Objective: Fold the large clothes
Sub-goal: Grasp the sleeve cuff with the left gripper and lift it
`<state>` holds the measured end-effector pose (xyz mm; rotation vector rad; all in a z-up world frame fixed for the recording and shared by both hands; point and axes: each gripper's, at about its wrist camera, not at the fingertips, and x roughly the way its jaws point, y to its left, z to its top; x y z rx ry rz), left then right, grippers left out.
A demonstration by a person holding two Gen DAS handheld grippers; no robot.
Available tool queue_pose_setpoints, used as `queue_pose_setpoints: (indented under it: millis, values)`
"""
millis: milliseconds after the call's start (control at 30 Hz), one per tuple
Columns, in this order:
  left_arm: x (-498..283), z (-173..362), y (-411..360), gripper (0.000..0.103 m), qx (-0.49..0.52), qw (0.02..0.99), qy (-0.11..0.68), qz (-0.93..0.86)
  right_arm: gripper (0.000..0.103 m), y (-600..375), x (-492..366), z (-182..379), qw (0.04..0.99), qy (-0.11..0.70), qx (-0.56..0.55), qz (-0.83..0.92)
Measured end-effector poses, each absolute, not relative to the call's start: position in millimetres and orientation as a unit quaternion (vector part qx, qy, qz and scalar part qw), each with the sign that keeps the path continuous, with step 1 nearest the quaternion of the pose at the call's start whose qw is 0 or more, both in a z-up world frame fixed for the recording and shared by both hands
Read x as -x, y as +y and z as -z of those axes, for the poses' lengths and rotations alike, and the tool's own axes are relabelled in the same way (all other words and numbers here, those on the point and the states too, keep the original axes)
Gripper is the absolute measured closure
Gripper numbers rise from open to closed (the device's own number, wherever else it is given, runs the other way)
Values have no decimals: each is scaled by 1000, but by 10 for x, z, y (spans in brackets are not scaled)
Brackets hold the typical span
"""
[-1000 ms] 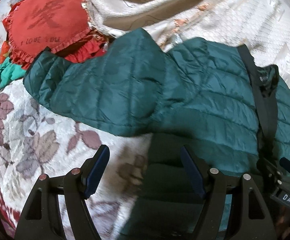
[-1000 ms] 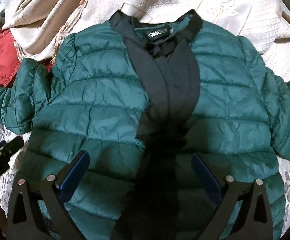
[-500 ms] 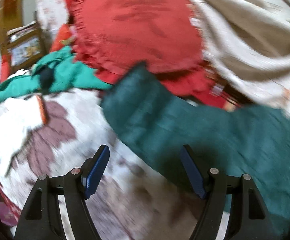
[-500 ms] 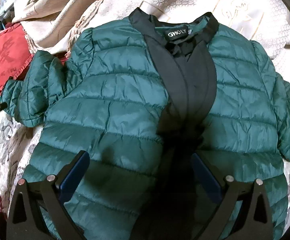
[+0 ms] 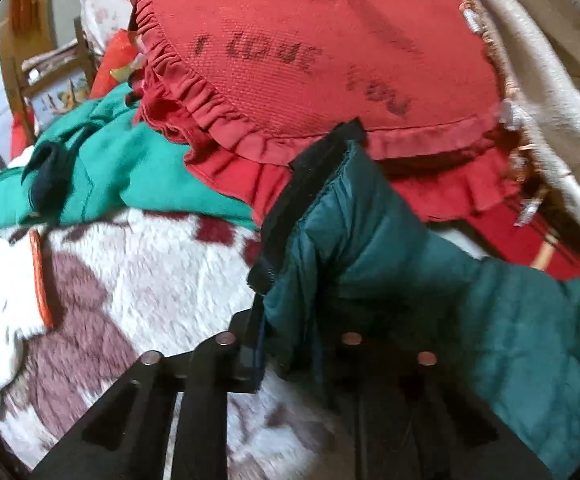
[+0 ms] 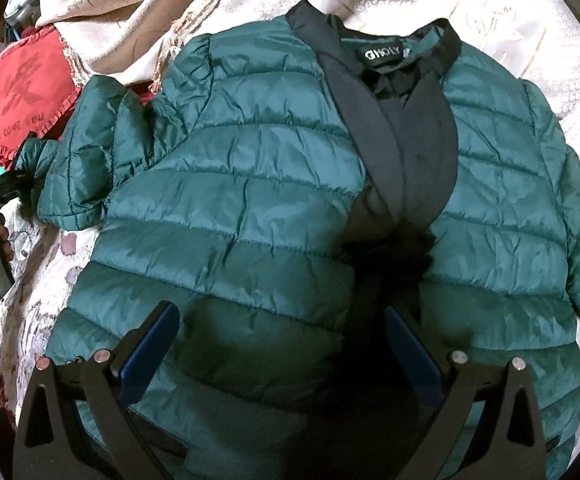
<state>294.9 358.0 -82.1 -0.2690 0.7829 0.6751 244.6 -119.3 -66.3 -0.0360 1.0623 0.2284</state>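
- Lying front-up across the bed [image 6: 29, 320], the green jacket [image 6: 249, 200] has its collar toward the bed's far edge.
- Left tool [image 5: 290, 344] has just closed, pinching the sleeve [image 5: 370, 240] near its black cuff [image 5: 310, 188], beside the red cushion [image 5: 330, 60].
- Right tool [image 6: 281, 352] hangs spread above the jacket's hem, holding nothing.

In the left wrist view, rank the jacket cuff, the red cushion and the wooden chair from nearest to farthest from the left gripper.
1. Jacket cuff: just ahead of the left gripper, which grips the sleeve.
2. Red cushion: behind the cuff, upper centre.
3. Wooden chair: far upper left.
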Motion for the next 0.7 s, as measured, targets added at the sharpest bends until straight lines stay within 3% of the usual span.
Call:
queue_pose_setpoints:
  millis: [167,700]
  values:
    - [-2667,525,3330,103,165,880,355,-267,0,-1215,-2384,672,854,508,12,-111]
    - [-2080,-426,1563,103,114,934,331,-72,0,-1711,-2124,202,877,474,-4,-83]
